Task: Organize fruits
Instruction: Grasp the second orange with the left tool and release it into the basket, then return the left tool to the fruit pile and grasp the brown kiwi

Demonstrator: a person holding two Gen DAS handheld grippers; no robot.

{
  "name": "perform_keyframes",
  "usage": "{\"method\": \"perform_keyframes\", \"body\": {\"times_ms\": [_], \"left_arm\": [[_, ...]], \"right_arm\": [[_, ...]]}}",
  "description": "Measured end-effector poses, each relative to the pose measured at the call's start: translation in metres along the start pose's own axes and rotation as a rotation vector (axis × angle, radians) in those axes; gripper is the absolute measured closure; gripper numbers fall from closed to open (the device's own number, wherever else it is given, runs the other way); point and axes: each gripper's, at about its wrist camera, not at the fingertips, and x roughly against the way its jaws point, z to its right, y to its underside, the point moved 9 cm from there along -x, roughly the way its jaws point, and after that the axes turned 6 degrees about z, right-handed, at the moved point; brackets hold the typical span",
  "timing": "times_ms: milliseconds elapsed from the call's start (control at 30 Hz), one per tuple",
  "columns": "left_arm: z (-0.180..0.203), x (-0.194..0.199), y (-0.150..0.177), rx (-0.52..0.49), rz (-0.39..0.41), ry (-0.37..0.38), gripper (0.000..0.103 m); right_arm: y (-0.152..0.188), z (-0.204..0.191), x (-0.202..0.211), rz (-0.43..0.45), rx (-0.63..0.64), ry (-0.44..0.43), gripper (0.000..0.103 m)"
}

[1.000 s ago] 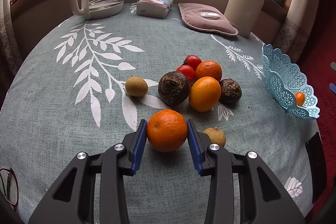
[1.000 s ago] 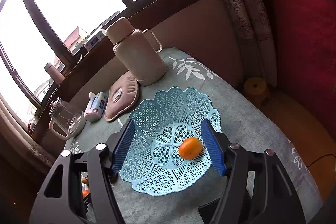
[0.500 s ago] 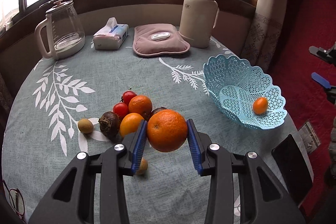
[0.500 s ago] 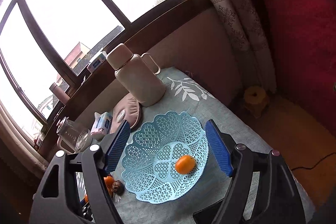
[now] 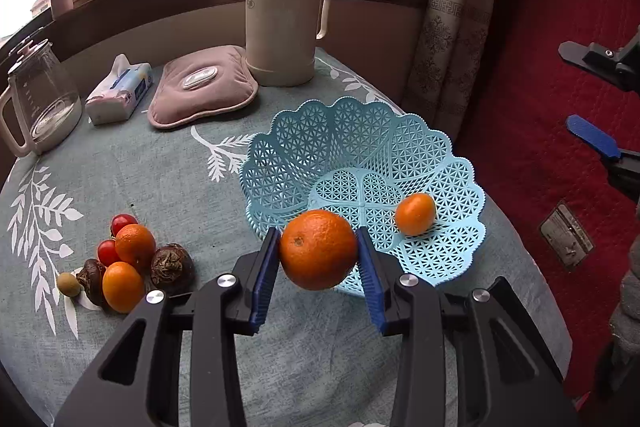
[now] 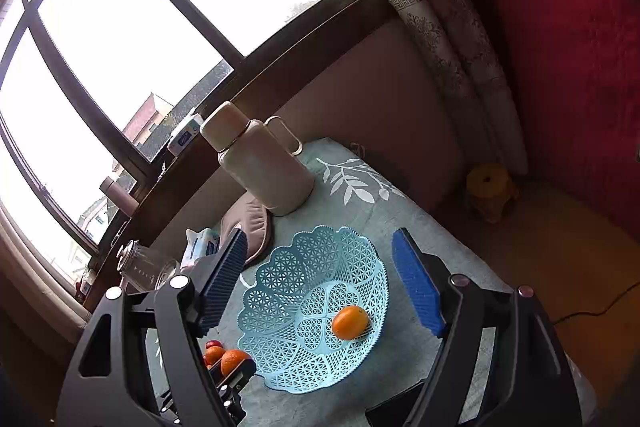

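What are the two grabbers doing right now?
Left gripper: closed on the big orange.
Right gripper: open, holding nothing.

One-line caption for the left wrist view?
Left tool carries a large orange toward the blue basket.

We list, on the tabletop [image 5: 168, 179]: a basket [image 5: 340, 147] to the right, holding one small orange [image 5: 415, 213] on its right side. Behind it stands a flask [image 5: 282, 15]; left of the flask lie a cushion pad [image 5: 202, 87], then a tissue pack [image 5: 120, 93], then a kettle [image 5: 40, 99] at the far left. At front left we note a fruit pile [image 5: 128, 263]. The left hand-held gripper [image 5: 318, 263] holds a large orange [image 5: 318, 249] before the basket's near rim.
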Motion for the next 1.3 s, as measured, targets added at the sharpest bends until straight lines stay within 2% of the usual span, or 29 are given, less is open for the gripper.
{"method": "perform_keyframes", "body": {"times_ms": [33,100,133,233,300,467,767,1000,1300], "left_arm": [[0.0,-0.001,-0.001,0.003,0.002,-0.006,0.059],[-0.003,0.0,-0.003,0.014,0.014,-0.016,0.027],[-0.005,0.002,-0.004,0.017,0.025,-0.026,0.022],[-0.017,0.006,-0.005,0.035,0.033,-0.045,0.02],[-0.026,0.011,-0.005,0.051,0.046,-0.066,0.014],[-0.044,0.022,-0.008,0.074,0.073,-0.113,0.009],[-0.047,0.043,-0.011,0.036,0.125,-0.176,0.009],[-0.051,0.057,-0.015,0.03,0.152,-0.192,0.009],[-0.086,0.078,-0.02,0.082,0.192,-0.25,0.007]], "right_arm": [[0.0,0.001,0.0,0.002,-0.004,0.0,0.023],[-0.002,0.001,0.001,0.008,-0.007,0.003,0.019],[-0.002,0.001,0.002,0.009,-0.006,0.005,0.019],[-0.001,0.001,0.002,0.012,-0.009,0.007,0.019],[0.0,0.0,0.002,0.012,-0.007,0.005,0.018],[0.001,-0.004,0.004,0.018,-0.004,-0.006,0.015],[-0.006,-0.003,0.013,0.066,-0.022,-0.016,0.011],[-0.009,-0.007,0.018,0.089,-0.01,-0.021,0.011],[-0.004,-0.017,0.017,0.088,0.02,-0.037,0.01]]}}
